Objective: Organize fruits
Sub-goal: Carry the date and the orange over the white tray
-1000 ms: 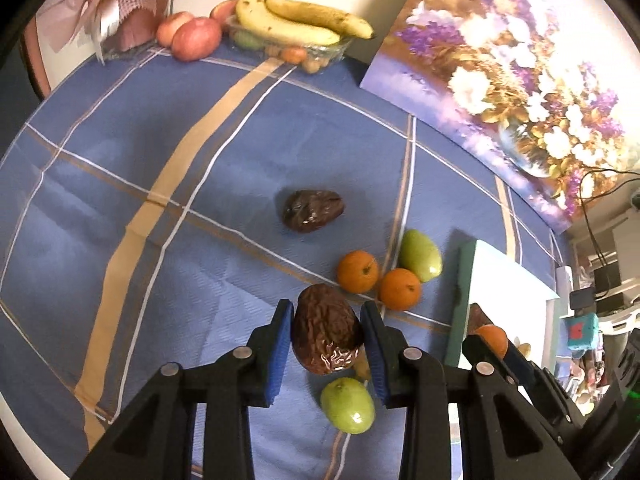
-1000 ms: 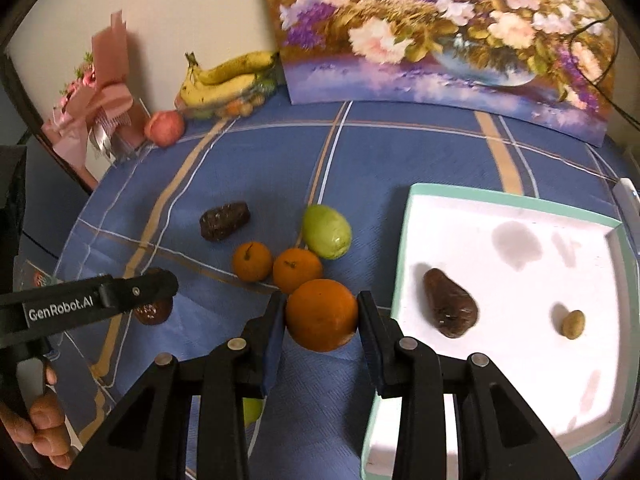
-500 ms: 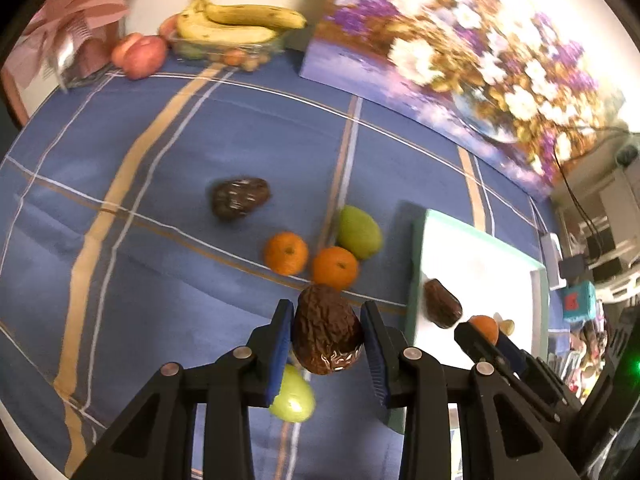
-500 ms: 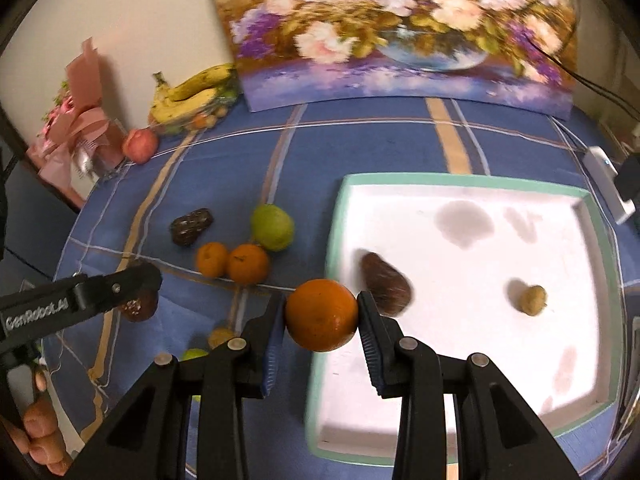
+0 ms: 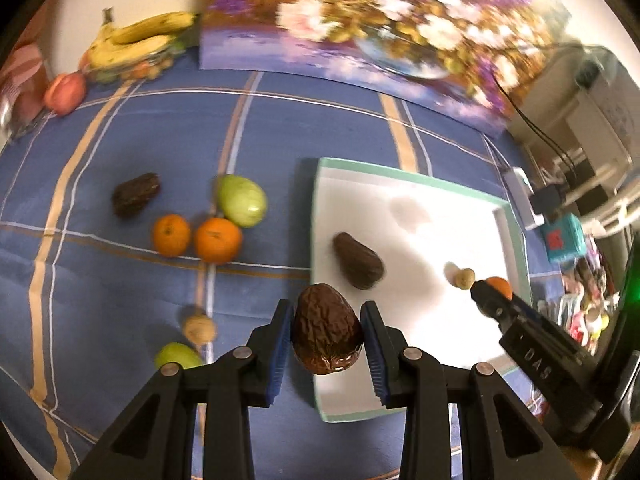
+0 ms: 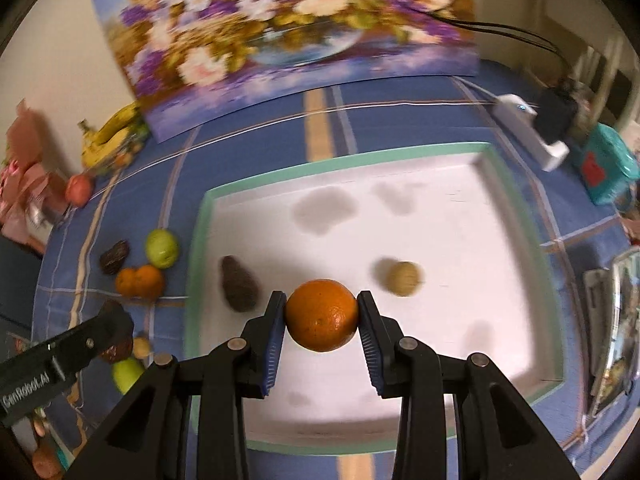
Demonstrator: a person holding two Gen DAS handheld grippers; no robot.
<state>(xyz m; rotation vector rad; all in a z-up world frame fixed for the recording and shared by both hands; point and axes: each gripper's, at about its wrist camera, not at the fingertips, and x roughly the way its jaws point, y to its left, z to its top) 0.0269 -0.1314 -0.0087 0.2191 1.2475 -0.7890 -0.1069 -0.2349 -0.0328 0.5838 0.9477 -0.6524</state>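
My left gripper [image 5: 327,340] is shut on a wrinkled dark brown fruit [image 5: 326,330], held above the near left edge of the white tray [image 5: 404,208]. My right gripper [image 6: 322,314] is shut on an orange [image 6: 322,314] and hangs over the middle of the same tray [image 6: 460,216]. In the tray lie another dark brown fruit [image 6: 239,283] and a small tan nut [image 6: 401,278]. Left of the tray on the blue cloth sit two oranges [image 5: 196,236], a green fruit [image 5: 242,200], a dark fruit [image 5: 134,199], a walnut [image 5: 199,329] and a second green fruit [image 5: 176,356].
A flower painting [image 5: 360,32] leans against the wall behind the tray. Bananas [image 5: 136,40] in a dish and a red apple [image 5: 64,88] stand at the far left corner. A white power strip [image 6: 528,128] and a teal box [image 6: 608,168] lie right of the tray.
Both grippers have carried their fruit to the right: the orange from over the cloth to above the tray's middle, the dark fruit from over the loose fruits to the tray's left edge.
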